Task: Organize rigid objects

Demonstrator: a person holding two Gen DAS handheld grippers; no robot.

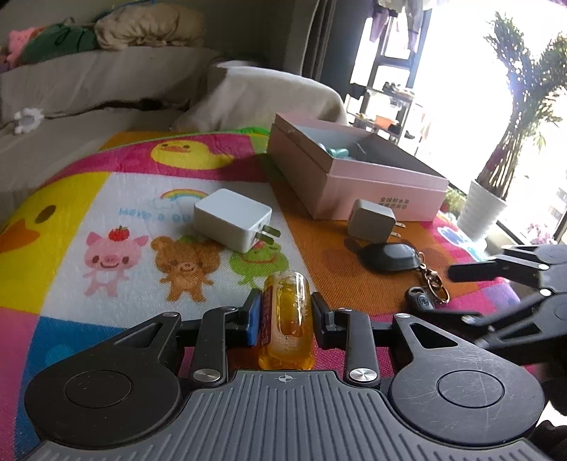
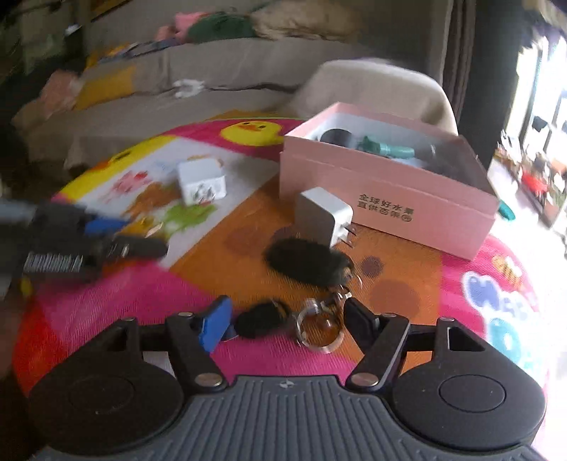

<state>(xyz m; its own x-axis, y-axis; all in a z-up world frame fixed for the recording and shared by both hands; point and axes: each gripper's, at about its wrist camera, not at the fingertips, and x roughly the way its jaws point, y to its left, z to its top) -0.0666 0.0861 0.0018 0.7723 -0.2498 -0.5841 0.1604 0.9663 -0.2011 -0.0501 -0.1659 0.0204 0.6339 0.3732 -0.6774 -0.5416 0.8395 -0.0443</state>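
Partly done: some items already in pink cardboard box (image 1: 358,184). Left gripper (image 1: 283,312) jaws clamped on amber glass vial (image 1: 288,315); right gripper (image 2: 287,319) jaws wide around black key bunch (image 2: 283,319); two white chargers (image 1: 232,220) left.

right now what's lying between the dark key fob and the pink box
A small grey plug charger lies between the dark key fob and the pink box, with its prongs toward the box; both views show it.

A bright cartoon mat (image 1: 106,220) printed with ducks, a pig, a bear and a frog covers the surface. Behind it runs a beige sofa (image 1: 88,81) with crumpled clothes (image 1: 141,25) heaped along its back. By the sunlit window (image 1: 460,88), a tall plant stands in a white ribbed pot (image 1: 482,209).
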